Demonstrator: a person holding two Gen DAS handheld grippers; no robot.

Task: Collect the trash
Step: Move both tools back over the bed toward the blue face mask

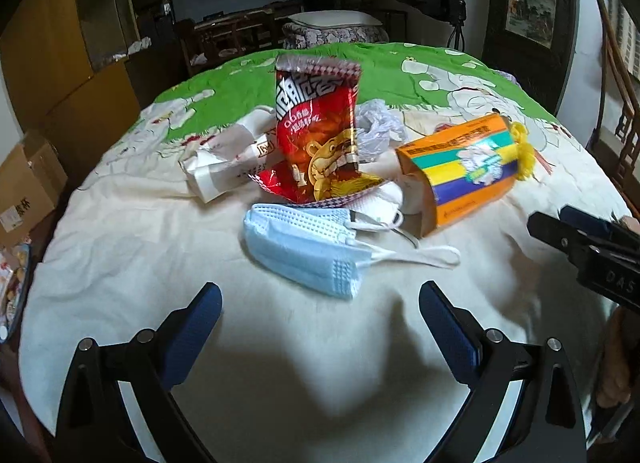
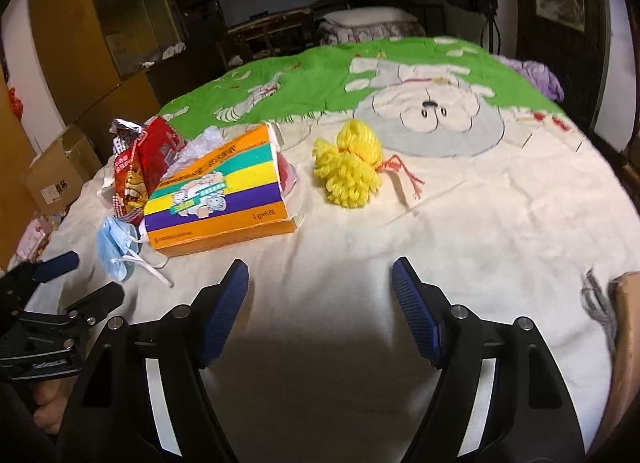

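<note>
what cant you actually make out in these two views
- Whether the orange box is empty: its open end shows nothing readable in either view.
- The white mask: mostly hidden under the red snack bag and blue mask in the left wrist view.
- The small print on the crumpled white wrapper: too small and blurred.
- The brown object: cut off by the right wrist view's right edge.

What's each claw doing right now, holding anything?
Left claw: open, holding nothing, blue face mask just ahead.
Right claw: open, holding nothing.
</note>
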